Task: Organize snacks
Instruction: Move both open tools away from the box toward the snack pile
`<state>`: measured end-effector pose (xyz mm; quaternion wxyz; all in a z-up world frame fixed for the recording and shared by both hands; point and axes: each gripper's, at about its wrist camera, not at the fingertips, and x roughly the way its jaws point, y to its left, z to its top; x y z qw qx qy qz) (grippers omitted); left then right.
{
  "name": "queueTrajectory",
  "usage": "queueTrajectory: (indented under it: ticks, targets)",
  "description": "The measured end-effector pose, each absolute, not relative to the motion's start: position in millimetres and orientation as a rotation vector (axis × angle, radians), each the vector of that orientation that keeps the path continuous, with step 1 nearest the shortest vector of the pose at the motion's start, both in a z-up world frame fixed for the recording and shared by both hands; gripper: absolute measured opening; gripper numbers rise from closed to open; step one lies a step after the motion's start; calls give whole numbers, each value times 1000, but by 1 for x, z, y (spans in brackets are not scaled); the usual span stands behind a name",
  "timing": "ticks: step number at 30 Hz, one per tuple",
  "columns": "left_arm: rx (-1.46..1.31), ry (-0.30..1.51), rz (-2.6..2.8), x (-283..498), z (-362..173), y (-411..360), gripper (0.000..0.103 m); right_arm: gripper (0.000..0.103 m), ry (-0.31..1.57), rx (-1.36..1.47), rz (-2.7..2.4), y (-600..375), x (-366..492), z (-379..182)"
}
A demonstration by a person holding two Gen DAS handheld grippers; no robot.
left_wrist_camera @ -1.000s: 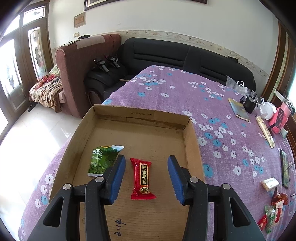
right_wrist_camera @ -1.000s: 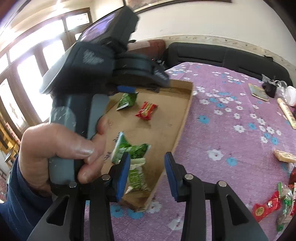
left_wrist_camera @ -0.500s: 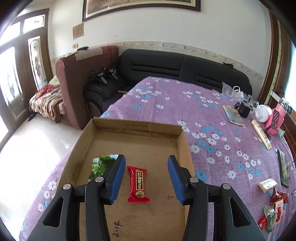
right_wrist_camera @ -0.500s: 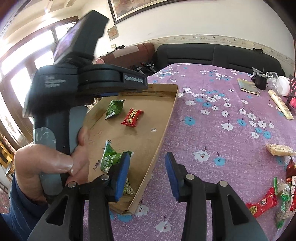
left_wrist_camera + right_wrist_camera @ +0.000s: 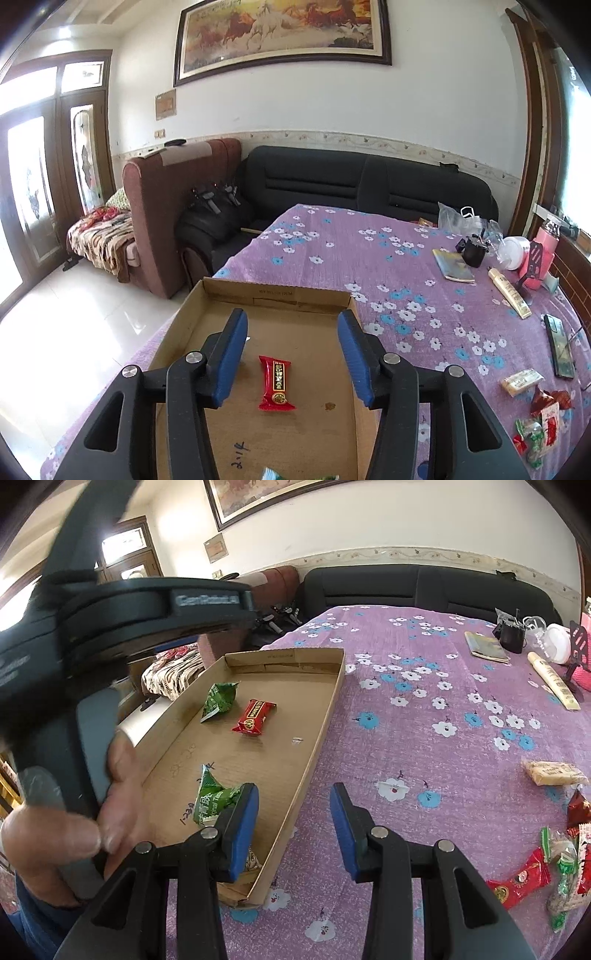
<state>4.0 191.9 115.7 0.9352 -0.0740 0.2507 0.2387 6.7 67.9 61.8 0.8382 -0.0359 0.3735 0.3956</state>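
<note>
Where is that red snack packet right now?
The red snack packet lies flat on the floor of the cardboard tray, beside a green packet. In the left wrist view it shows between the left gripper's opening jaws, untouched.

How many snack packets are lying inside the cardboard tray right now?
3. A green packet near the far left wall, a red packet beside it mid-tray, and another green packet at the near end, partly hidden behind the right tongs.

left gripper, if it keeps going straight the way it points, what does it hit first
Probably the bare floor of the cardboard tray, just past the red snack packet. The left gripper holds nothing, its jaws opening; depth is hard to judge.
</note>
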Motion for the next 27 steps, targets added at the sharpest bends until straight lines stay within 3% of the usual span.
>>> queueTrajectory:
  ticks: [6, 27]
  targets:
    - [-51, 471, 525, -21, 123, 171, 65, 39, 808, -76, 858, 67, 0, 65]
    - [16, 356, 742, -122, 116, 205, 73, 39, 730, -265, 906, 98, -62, 65]
